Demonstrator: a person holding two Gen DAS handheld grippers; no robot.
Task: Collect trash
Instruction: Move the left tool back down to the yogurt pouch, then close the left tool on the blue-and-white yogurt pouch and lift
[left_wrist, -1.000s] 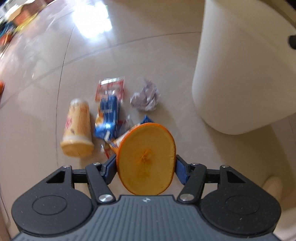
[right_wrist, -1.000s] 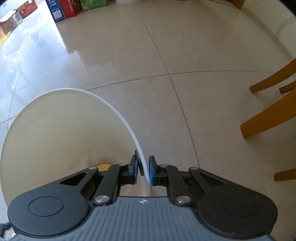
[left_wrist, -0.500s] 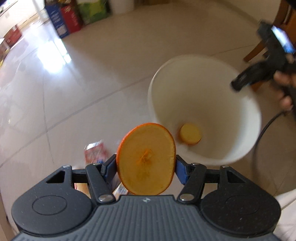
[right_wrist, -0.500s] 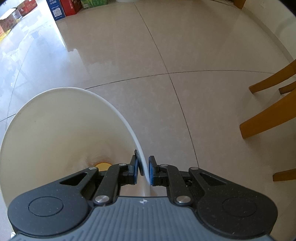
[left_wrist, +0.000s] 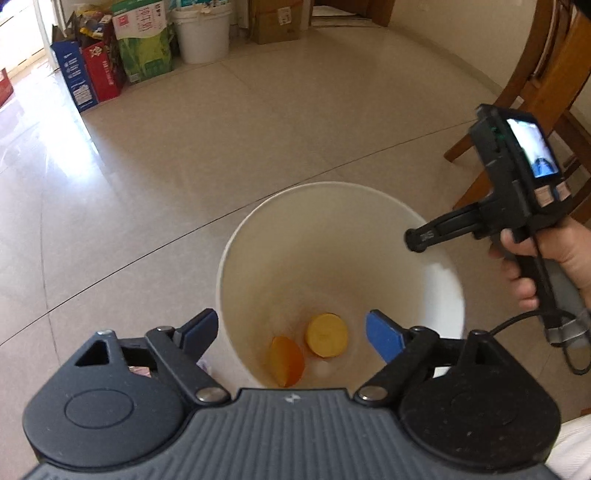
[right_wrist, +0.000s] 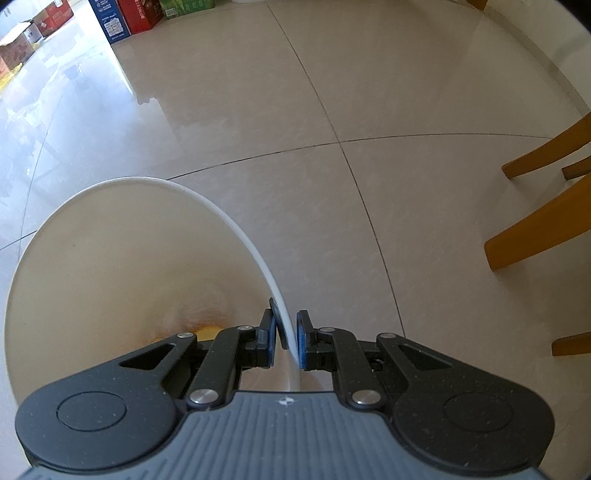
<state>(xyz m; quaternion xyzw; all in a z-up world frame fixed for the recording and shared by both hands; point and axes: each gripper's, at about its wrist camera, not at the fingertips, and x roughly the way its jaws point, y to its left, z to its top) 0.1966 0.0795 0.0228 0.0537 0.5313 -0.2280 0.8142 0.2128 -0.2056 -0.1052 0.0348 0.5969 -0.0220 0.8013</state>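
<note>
- Far left, against the back wall: cartons and bags (left_wrist: 99, 70) beside a white pail (left_wrist: 201, 33), well apart from the work.
- Left gripper (left_wrist: 291, 332) poised over the mouth of the white bin (left_wrist: 258, 229); blue fingers (left_wrist: 382, 334) just sprung apart, nothing between them — evidently released so the trash falls inside.
- Orange slice (left_wrist: 286, 360) on edge at the bin's bottom, just beside a yellow round piece (left_wrist: 327, 334); too small to tell whether touching.
- Glimpse of a wrapper (left_wrist: 138, 371) on the floor under the left gripper, likely trash not yet collected.
- Right gripper (right_wrist: 286, 341) clenched on the bin rim (right_wrist: 229, 225), one finger inside the wall and one outside — seemingly to steady the bin.
- Right hand (left_wrist: 546, 262) wrapped around that gripper's handle.
- Far right: wooden chair legs (right_wrist: 543, 225) on the tiled floor (right_wrist: 332, 92).
</note>
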